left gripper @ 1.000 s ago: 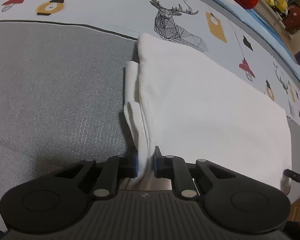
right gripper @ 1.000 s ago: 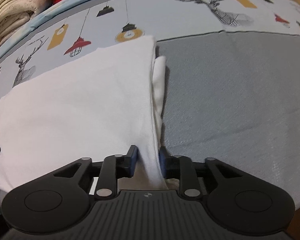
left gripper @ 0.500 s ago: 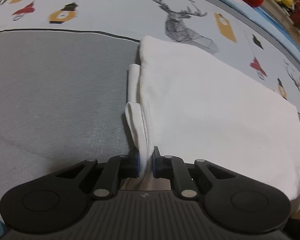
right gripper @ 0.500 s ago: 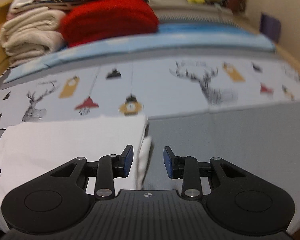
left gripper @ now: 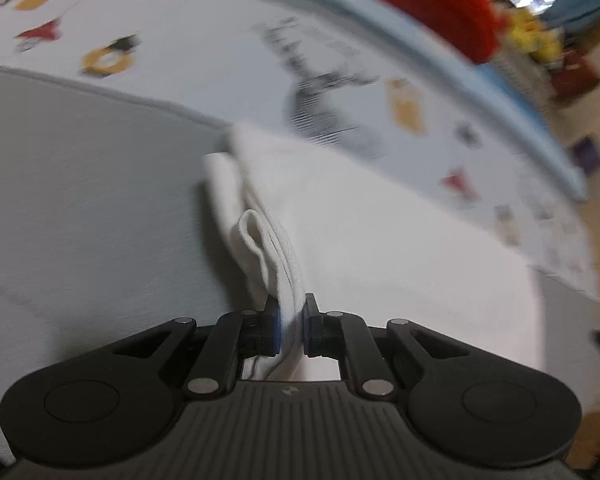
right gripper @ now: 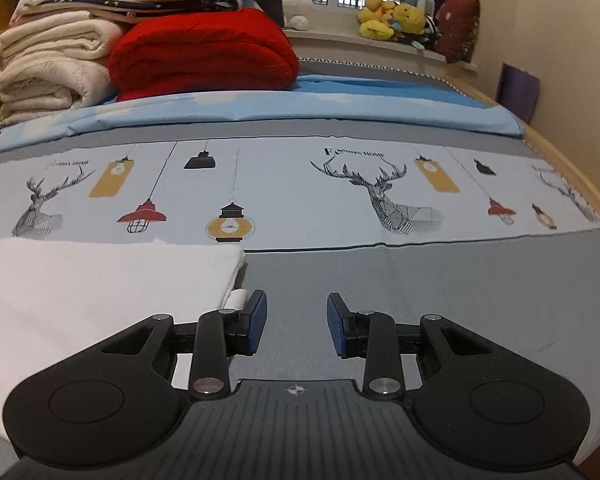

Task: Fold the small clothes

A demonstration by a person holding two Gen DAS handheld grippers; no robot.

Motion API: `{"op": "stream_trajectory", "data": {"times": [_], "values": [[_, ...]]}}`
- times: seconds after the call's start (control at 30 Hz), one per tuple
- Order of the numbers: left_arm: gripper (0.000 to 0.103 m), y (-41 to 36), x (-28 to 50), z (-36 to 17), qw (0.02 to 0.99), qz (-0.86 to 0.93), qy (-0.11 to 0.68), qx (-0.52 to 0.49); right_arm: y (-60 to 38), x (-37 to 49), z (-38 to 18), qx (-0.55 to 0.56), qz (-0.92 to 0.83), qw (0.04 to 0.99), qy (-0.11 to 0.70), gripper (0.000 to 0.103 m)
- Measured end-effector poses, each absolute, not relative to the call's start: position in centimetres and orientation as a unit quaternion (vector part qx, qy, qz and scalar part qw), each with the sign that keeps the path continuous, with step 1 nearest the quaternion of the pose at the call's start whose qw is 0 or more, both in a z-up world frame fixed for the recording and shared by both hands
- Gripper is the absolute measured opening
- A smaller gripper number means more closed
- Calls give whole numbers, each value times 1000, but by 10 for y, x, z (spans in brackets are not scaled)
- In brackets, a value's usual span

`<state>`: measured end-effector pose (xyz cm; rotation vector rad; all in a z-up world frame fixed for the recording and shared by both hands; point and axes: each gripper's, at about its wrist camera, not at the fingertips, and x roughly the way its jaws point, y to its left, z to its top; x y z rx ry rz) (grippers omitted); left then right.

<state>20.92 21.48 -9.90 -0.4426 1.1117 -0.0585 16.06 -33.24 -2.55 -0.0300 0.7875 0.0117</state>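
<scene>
A folded white garment (left gripper: 380, 248) lies flat on the grey part of the bed cover (left gripper: 80, 184). My left gripper (left gripper: 291, 326) is shut on the garment's near left edge, where the layers bunch into a small loop. The left wrist view is blurred. In the right wrist view the same white garment (right gripper: 92, 292) lies at the lower left. My right gripper (right gripper: 296, 326) is open and empty, just right of the garment's corner, low over the grey cover.
A printed strip with deer and lamps (right gripper: 300, 196) crosses the bed behind the garment. Folded cream blankets (right gripper: 48, 68) and a red quilt (right gripper: 204, 56) are stacked at the back. Plush toys (right gripper: 396, 20) sit on the window sill. A wooden bed edge (right gripper: 572, 184) runs on the right.
My right gripper has let go of the garment's edge, opened and drawn back to the right. My left gripper keeps its hold and has shifted, lifting the edge slightly.
</scene>
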Motion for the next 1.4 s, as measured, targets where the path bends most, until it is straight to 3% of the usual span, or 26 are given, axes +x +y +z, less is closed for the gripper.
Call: {"op": "stream_trajectory", "data": {"times": [0.2, 0.5, 0.67, 0.77, 1.03, 1.4], "values": [[10, 162, 219, -88, 813, -149, 500, -259, -334, 158, -22, -10, 17, 927, 376, 34], [10, 4, 243, -92, 770, -265, 497, -300, -340, 162, -23, 22, 14, 924, 383, 34], [16, -60, 249, -110, 741, -292, 523, -304, -339, 164, -24, 37, 19, 920, 390, 34], [30, -50, 251, -99, 753, -298, 503, -303, -341, 165, -26, 51, 29, 917, 395, 34], [30, 21, 238, -101, 790, -229, 518, -236, -329, 184, -42, 141, 85, 878, 449, 35], [30, 51, 220, -117, 785, -244, 556, -122, -283, 224, -73, 168, 65, 843, 508, 42]]}}
